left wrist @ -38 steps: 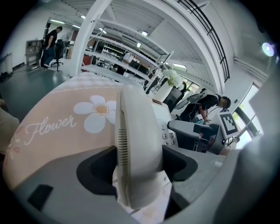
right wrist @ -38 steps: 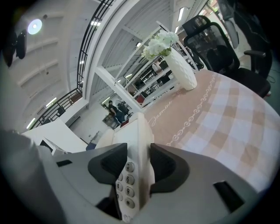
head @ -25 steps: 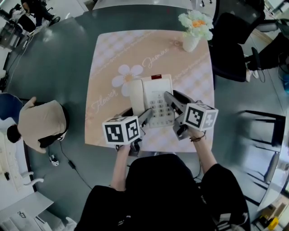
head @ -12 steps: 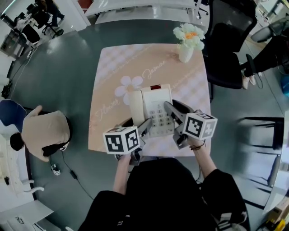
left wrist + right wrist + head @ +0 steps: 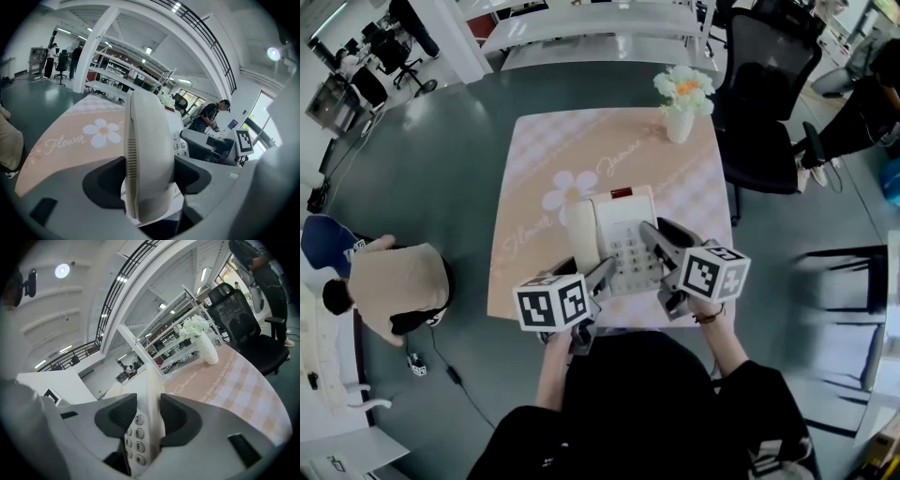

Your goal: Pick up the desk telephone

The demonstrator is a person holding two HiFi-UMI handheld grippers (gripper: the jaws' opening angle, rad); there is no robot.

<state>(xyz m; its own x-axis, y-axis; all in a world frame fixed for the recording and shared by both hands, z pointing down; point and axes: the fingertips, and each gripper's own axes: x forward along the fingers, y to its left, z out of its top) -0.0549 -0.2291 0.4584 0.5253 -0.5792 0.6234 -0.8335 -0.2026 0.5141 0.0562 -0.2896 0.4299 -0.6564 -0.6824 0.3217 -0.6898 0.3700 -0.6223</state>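
Where the grey floor [image 5: 441,169] opens between rows of office desks, one square bench [image 5: 508,234] stands under one peach checked cloth [image 5: 619,141] printed with a single daisy. One black office chair [image 5: 764,103] is drawn up near the bench's far right corner, and one person [image 5: 394,286] crouches on the floor well off to its left. There is one desk telephone [image 5: 623,234], white, over the near half of the cloth, held between two grippers; no view shows for certain whether its underside is clear of the cloth. Its long axis runs from the wearer toward the far edge, leaning slightly right, with the red patch [image 5: 622,193] at the far end, the handset [image 5: 150,154] along its left side and the keypad [image 5: 630,251] on the right. The left gripper [image 5: 150,174] is clamped across the handset side, one dark pad on each flank. The right gripper [image 5: 149,414] pinches the telephone's right edge, one pad over the keys and the other on the outer wall. Each carries one marker cube [image 5: 551,302], two in all. One white vase [image 5: 680,122] of pale flowers stands at the far right corner, well apart from the telephone. Nothing lies on the cloth between vase and telephone.
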